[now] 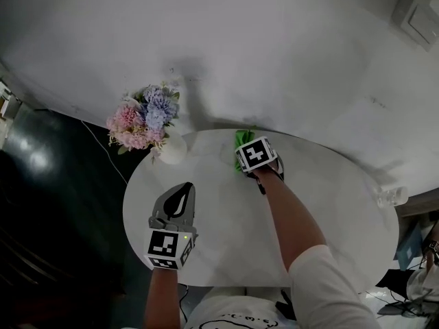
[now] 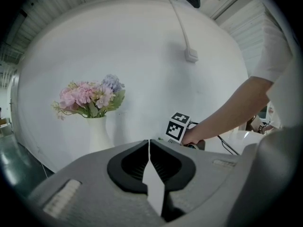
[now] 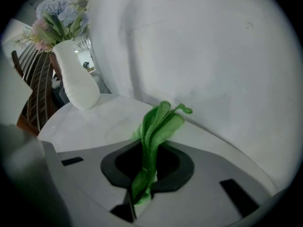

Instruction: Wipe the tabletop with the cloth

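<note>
A green cloth (image 3: 157,126) is pinched between the jaws of my right gripper (image 3: 150,143), folded and sticking up past the tips. In the head view the cloth (image 1: 243,138) shows at the far edge of the round white table (image 1: 329,218), just beyond the right gripper (image 1: 248,146). My left gripper (image 1: 181,192) hovers over the table's near left part, its jaws shut with nothing between them. In the left gripper view the tips (image 2: 149,143) meet, and the right gripper's marker cube (image 2: 178,126) shows beyond.
A white vase (image 1: 171,147) with pink and blue flowers (image 1: 142,118) stands at the table's far left edge, close to the cloth. The white wall (image 1: 288,60) runs right behind the table. Dark floor (image 1: 48,204) lies to the left.
</note>
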Demonstrator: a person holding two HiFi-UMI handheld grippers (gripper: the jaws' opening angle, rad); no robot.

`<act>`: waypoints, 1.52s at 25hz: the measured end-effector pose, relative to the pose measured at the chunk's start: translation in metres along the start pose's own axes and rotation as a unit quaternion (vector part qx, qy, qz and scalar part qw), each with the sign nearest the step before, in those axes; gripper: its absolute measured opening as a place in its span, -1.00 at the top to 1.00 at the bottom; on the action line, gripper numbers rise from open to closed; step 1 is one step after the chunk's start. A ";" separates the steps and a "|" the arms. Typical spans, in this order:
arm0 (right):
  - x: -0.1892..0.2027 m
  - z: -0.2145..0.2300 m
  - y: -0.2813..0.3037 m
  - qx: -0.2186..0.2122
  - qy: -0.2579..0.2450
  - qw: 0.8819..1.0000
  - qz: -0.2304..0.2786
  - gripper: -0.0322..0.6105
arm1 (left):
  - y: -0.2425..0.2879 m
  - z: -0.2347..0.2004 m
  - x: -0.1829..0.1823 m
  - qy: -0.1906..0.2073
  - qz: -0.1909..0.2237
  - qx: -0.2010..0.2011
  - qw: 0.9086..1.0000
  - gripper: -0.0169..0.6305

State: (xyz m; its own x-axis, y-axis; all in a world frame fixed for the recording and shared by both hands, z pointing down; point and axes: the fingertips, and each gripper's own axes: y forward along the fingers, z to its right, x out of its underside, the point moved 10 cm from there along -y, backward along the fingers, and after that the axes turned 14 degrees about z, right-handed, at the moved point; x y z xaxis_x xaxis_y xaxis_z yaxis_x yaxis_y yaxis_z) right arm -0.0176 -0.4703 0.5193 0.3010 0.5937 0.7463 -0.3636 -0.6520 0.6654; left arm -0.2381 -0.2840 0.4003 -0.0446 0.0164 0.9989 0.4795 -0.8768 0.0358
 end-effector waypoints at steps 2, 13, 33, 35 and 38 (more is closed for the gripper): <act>0.003 0.004 -0.004 0.006 0.005 1.000 0.000 0.76 | 0.000 0.003 -0.001 0.001 0.001 0.006 1.000 0.88; 0.023 0.034 -0.028 0.026 0.018 0.999 0.000 0.77 | 0.010 0.031 -0.004 0.001 0.010 0.019 1.000 0.88; 0.067 0.105 -0.078 0.023 0.033 0.999 -0.010 0.77 | 0.043 0.123 -0.016 0.001 0.007 0.017 1.000 0.88; 0.072 0.113 -0.084 0.027 0.037 0.999 -0.012 0.77 | 0.046 0.132 -0.016 0.000 0.006 0.020 1.000 0.88; 0.081 0.123 -0.093 0.032 0.041 0.999 -0.013 0.76 | 0.049 0.142 -0.016 -0.001 0.008 0.019 1.000 0.88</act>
State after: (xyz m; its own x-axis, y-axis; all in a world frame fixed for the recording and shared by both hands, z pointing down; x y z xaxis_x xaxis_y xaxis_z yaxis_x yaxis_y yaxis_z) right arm 0.1495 -0.4195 0.5200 0.2357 0.6460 0.7260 -0.2987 -0.6627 0.6867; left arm -0.0893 -0.2589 0.3900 -0.0346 0.0033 0.9994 0.5135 -0.8578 0.0206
